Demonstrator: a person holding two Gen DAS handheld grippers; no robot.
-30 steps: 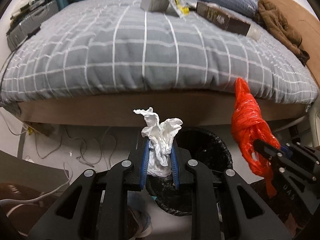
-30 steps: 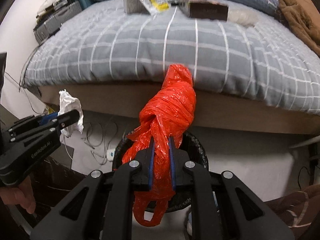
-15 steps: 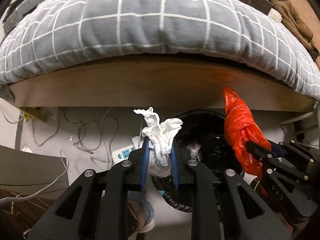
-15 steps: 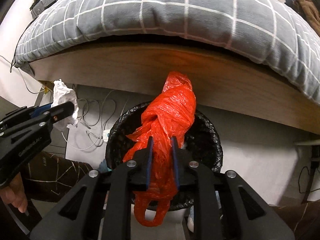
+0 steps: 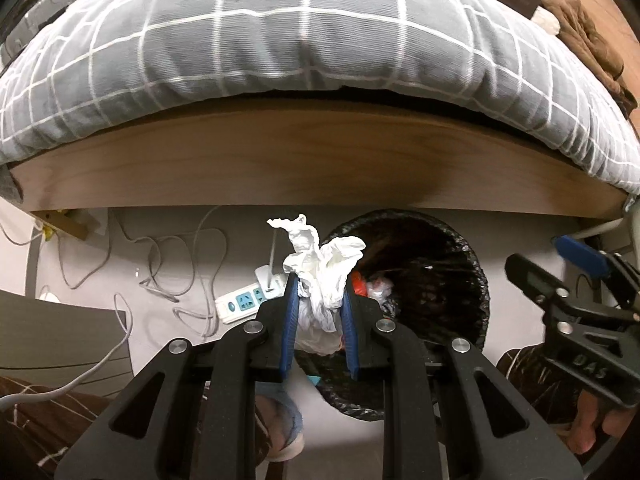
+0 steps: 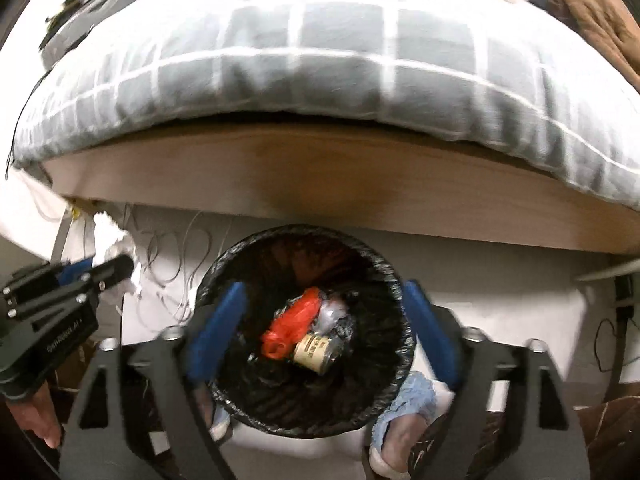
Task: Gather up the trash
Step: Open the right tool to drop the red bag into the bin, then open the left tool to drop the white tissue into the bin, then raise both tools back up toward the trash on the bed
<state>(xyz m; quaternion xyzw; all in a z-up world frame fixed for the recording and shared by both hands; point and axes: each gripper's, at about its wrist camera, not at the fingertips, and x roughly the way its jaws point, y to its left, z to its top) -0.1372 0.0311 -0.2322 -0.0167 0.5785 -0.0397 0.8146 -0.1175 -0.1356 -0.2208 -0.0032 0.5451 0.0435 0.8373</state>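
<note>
My left gripper (image 5: 319, 312) is shut on a crumpled white tissue (image 5: 320, 268), held just left of a round bin (image 5: 452, 248) lined with a black bag. My right gripper (image 6: 324, 300) hangs over that bin (image 6: 224, 264); its jaws are opening wide and nothing is between them. The red plastic bag (image 6: 294, 322) lies inside the bin, beside a small can (image 6: 316, 354) and crumpled clear plastic. In the right wrist view the left gripper (image 6: 112, 270) with the tissue (image 6: 116, 244) shows at the left edge. The right gripper (image 5: 560, 264) shows at the right of the left wrist view.
The bin stands on a pale floor against a wooden bed frame (image 5: 320, 168) under a grey checked duvet (image 5: 304, 28). A white power strip (image 5: 244, 300) and loose cables (image 5: 168, 264) lie left of the bin. A person's feet in slippers (image 6: 404, 412) are close to the bin.
My right gripper opened and the red bag dropped into the bin. Both grippers sank closer to the bin; the left still holds the tissue.
</note>
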